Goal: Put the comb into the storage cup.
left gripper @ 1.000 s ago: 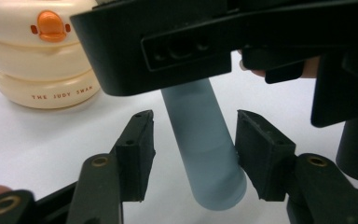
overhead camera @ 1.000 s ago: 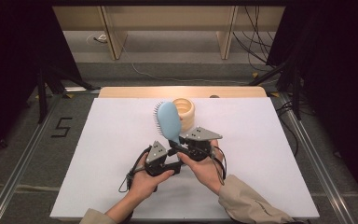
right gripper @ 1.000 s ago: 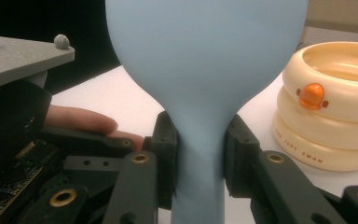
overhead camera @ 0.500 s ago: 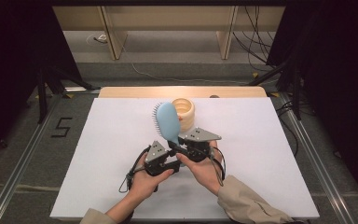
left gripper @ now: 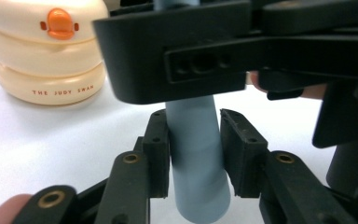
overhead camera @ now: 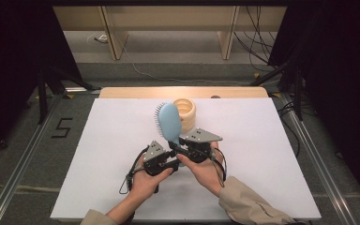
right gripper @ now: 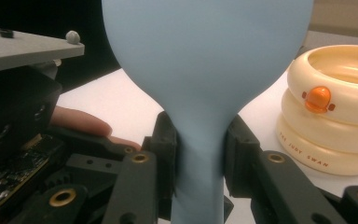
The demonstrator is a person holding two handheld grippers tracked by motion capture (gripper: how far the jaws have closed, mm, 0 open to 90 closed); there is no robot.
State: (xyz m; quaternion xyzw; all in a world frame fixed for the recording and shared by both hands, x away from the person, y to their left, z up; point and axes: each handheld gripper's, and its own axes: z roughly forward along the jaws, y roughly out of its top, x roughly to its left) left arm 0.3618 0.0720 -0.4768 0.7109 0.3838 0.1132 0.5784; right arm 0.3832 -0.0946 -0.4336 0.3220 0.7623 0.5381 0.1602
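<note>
A light blue hairbrush (overhead camera: 169, 123) stands upright over the white board, bristles facing left, its handle pointing down between my two grippers. My left gripper (overhead camera: 165, 161) has just been closing its jaws, and its pads (left gripper: 161, 158) now press on the lower handle (left gripper: 196, 177). My right gripper (overhead camera: 187, 150) is shut on the brush's neck (right gripper: 200, 140), just above the left one. In the left gripper view the right gripper's black body (left gripper: 177, 51) crosses over the handle. A hand holds each gripper.
A cream ringed container (overhead camera: 185, 110) with an orange duck bill (right gripper: 318, 99) stands just behind the brush. The white board (overhead camera: 112, 140) has a wooden strip (overhead camera: 136, 92) along its far edge. Metal rails, cables and a floor mark "5" (overhead camera: 62, 127) lie around it.
</note>
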